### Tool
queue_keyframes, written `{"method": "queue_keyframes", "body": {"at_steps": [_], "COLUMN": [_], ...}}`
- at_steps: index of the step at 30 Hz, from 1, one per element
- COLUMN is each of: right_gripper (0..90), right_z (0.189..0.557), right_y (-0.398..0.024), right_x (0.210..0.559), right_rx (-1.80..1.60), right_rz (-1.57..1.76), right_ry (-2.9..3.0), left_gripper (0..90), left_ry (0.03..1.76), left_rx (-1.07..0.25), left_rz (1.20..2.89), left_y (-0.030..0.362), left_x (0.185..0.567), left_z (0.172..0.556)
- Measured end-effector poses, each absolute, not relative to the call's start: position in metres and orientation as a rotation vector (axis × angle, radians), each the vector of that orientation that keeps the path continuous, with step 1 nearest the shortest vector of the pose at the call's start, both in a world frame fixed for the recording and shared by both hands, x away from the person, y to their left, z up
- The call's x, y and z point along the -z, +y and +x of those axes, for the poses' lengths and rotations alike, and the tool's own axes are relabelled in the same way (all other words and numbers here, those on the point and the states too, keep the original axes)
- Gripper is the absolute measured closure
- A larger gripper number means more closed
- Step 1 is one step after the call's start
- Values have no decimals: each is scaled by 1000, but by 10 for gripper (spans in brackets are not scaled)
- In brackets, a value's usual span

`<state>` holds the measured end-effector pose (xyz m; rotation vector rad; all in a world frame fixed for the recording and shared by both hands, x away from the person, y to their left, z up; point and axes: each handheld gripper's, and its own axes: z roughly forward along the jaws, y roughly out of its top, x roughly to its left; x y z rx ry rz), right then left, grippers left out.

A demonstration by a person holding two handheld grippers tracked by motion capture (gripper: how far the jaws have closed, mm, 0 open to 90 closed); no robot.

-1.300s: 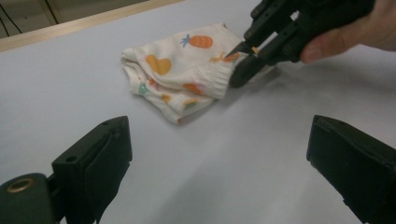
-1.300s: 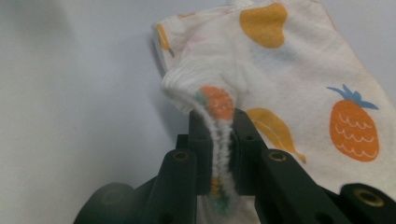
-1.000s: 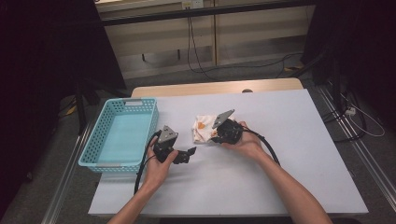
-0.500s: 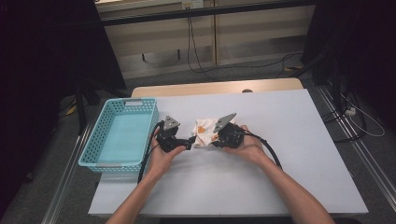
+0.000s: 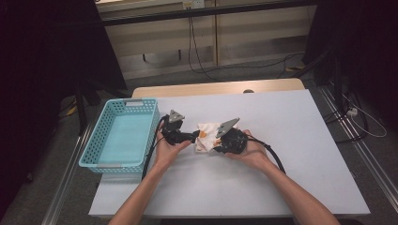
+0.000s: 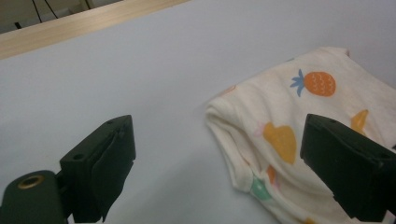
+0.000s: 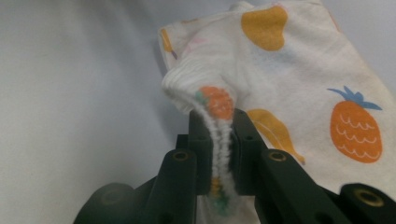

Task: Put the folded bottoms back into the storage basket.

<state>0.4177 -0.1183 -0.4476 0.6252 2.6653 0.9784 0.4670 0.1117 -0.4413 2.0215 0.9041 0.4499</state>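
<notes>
Near the middle of the tabletop (image 5: 291,140), the fruit-print cloth (image 5: 207,136) lies bunched, its edge pinched in the right gripper (image 7: 219,140), while the left gripper (image 6: 219,163), jaws spread wide, straddles the opposite edge, apparently about to clamp it for folding.

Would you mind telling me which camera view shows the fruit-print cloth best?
The right gripper view: the cloth is close and sharp, its pineapple print clear, a fold pinched in the right tongs. The left gripper view shows one folded corner between the open left tongs. The high view shows a small bundle between both hands.
</notes>
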Motion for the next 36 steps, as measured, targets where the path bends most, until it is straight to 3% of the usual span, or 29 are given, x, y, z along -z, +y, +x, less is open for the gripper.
{"method": "queue_keyframes", "body": {"at_steps": [8,10,17,18,36], "right_gripper": [816,816,816,816,815], "right_z": [411,410,410,410,410], "right_y": [-118,-119,-118,-117,-118], "right_x": [447,447,449,449,451], "right_rx": [-983,-987,-983,-983,-990], "right_rz": [610,613,606,606,616], "right_ry": [2673,2675,2680,2682,2679], "left_gripper": [106,190,273,325,482], "left_ry": [917,913,928,923,943], "left_rx": [-424,-412,-395,-403,-335], "left_rz": [2033,2048,2052,2057,2092], "left_y": [94,91,80,79,82], "left_x": [442,444,445,445,467], "left_z": [474,476,480,481,502]}}
